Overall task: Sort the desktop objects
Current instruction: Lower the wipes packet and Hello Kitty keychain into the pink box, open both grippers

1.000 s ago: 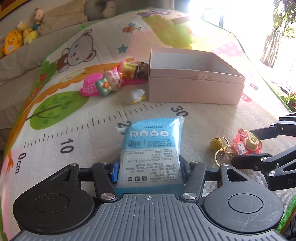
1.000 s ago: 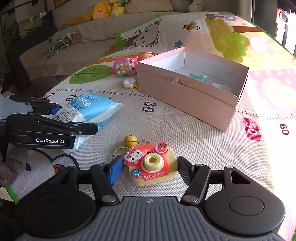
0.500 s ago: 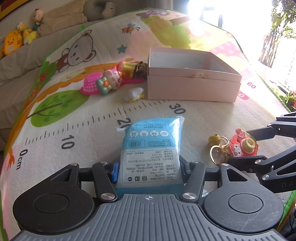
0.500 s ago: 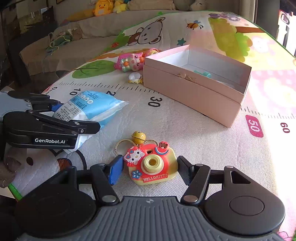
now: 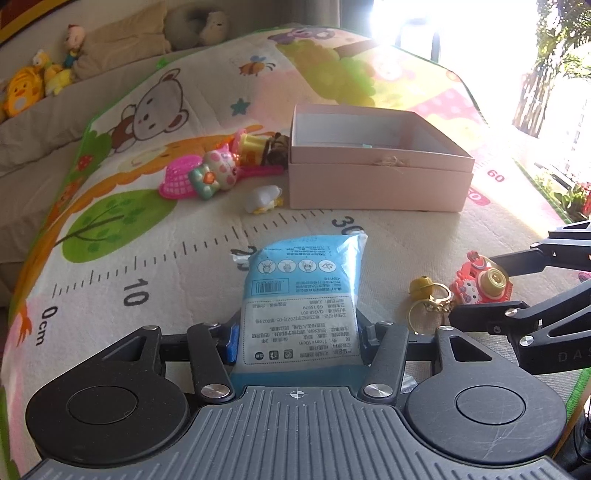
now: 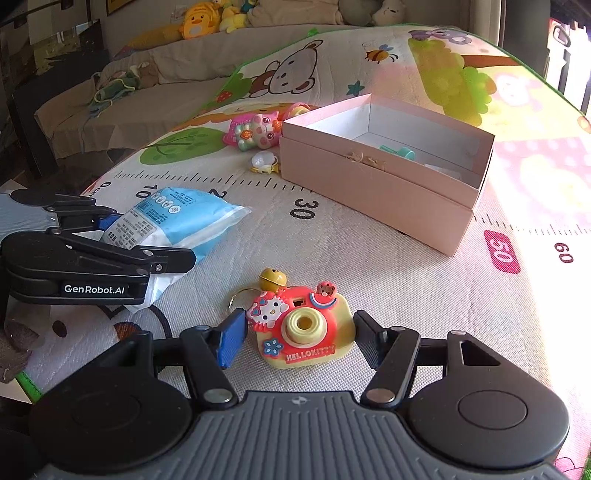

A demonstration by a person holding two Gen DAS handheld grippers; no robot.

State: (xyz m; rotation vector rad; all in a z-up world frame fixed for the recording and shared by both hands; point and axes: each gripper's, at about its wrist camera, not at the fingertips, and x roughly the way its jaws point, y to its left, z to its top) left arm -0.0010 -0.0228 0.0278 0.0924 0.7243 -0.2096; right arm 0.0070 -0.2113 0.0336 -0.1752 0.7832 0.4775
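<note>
My left gripper [image 5: 297, 338] is shut on a blue tissue pack [image 5: 303, 291], which also shows in the right wrist view [image 6: 173, 218] between the left gripper's fingers [image 6: 110, 258]. My right gripper [image 6: 299, 332] is shut on a red and yellow Hello Kitty toy camera [image 6: 303, 325] with a key ring and a yellow bell [image 6: 272, 277]. The camera also shows in the left wrist view [image 5: 484, 284]. An open pink box [image 5: 376, 177] stands further back on the play mat; in the right wrist view [image 6: 384, 184] a teal item [image 6: 399, 150] lies inside it.
Left of the box lie a pink basket [image 5: 179, 181], a pink-green toy [image 5: 216, 173], a yellow toy [image 5: 253, 149] and a small white duck [image 5: 264, 197]. Plush toys [image 6: 210, 18] line the sofa behind the mat. The mat's edge runs close on the left.
Both grippers have pulled back and lifted a little, each holding its object; the box and toys look farther away. The grips have not changed.
</note>
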